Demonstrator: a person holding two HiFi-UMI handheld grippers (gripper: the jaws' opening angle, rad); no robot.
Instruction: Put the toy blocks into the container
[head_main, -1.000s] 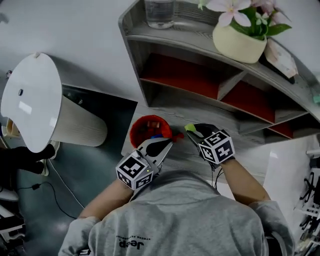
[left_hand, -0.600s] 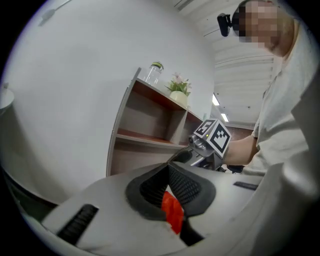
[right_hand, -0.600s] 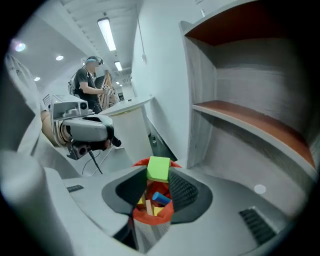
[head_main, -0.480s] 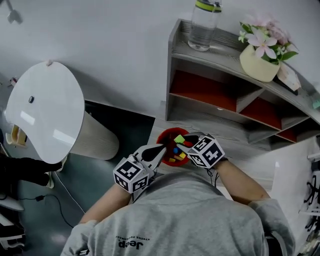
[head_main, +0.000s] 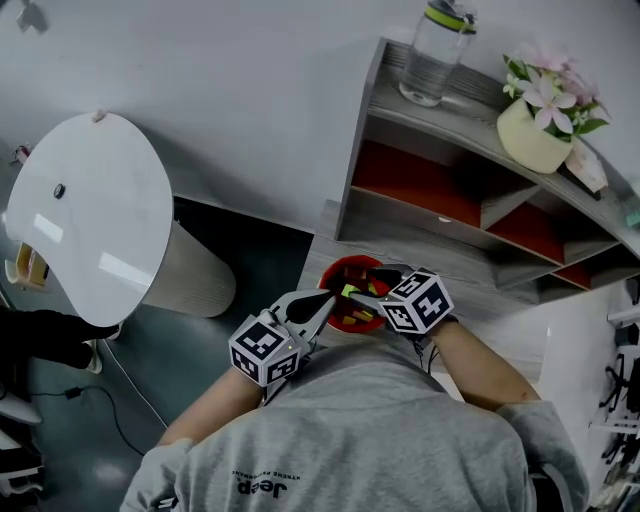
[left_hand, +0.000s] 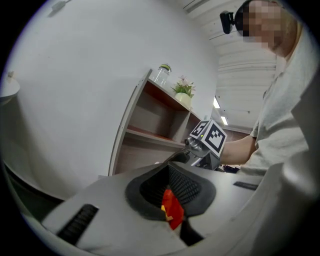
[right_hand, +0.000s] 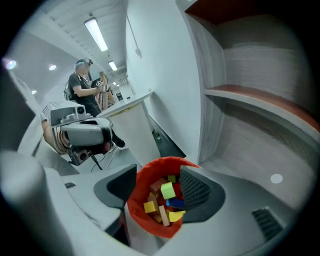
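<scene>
A person in a grey sweatshirt, seen from above, works at a grey table (head_main: 480, 285) below a grey shelf unit (head_main: 470, 190) with red-backed compartments. A round red container (right_hand: 140, 192) stands on the table just in front of both hand-held grippers.

The right gripper (right_hand: 157, 190) hangs tilted down over the container. Its jaws stand wide apart and have just been opening, with nothing between the pads. The container's mouth lies directly beneath the gap, its rim reaching past both pads. Inside lie mixed toy blocks, with a green block (right_hand: 167, 190) on top, under the middle of the gap, and a yellow block (right_hand: 149, 206) and a blue block (right_hand: 175, 202) lower down.

The left gripper (left_hand: 170, 200) is closed on a red block (left_hand: 171, 207), pinched upright between its dark pads. It points almost level, and in the head view the container sits just ahead of its tip.

The step in hand looks like dropping this red block in. To do it well, bring the left tip fully over the mouth and tip it downward. Open it only once the block hangs inside the rim, with the right gripper drawn aside so the two do not knock together.
</scene>
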